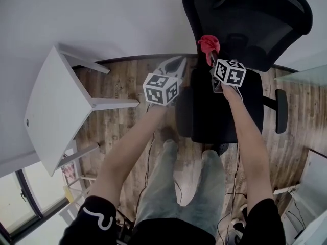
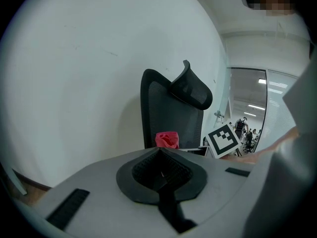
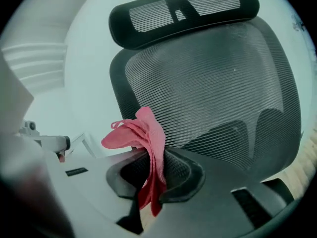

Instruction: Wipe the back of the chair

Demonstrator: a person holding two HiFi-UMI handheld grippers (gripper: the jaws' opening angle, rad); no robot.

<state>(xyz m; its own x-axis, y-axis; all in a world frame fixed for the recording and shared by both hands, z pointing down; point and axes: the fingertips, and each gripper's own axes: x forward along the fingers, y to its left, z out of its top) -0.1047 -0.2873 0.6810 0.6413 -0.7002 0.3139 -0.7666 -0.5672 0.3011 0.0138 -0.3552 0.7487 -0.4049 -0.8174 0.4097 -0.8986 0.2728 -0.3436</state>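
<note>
A black mesh office chair (image 1: pixel 245 24) stands against the white wall, its backrest (image 3: pixel 213 98) facing me with the headrest (image 3: pixel 183 9) on top. My right gripper (image 1: pixel 212 60) is shut on a red cloth (image 1: pixel 208 44), which bunches up above the jaws (image 3: pixel 141 133) just in front of the mesh. My left gripper (image 1: pixel 176 68) hangs to the left of the chair seat (image 1: pixel 214 111), shut with nothing between its jaws. From the left gripper view the chair's backrest (image 2: pixel 161 113) is side-on, with the red cloth (image 2: pixel 167 139) and the right gripper's marker cube (image 2: pixel 221 140) before it.
A white table (image 1: pixel 56 111) stands at the left, close to the left arm. The chair's armrest (image 1: pixel 281 111) juts out at the right. Wooden floor (image 1: pixel 127 121) lies below, with cables near my feet. A glass partition (image 2: pixel 252 113) shows beyond the chair.
</note>
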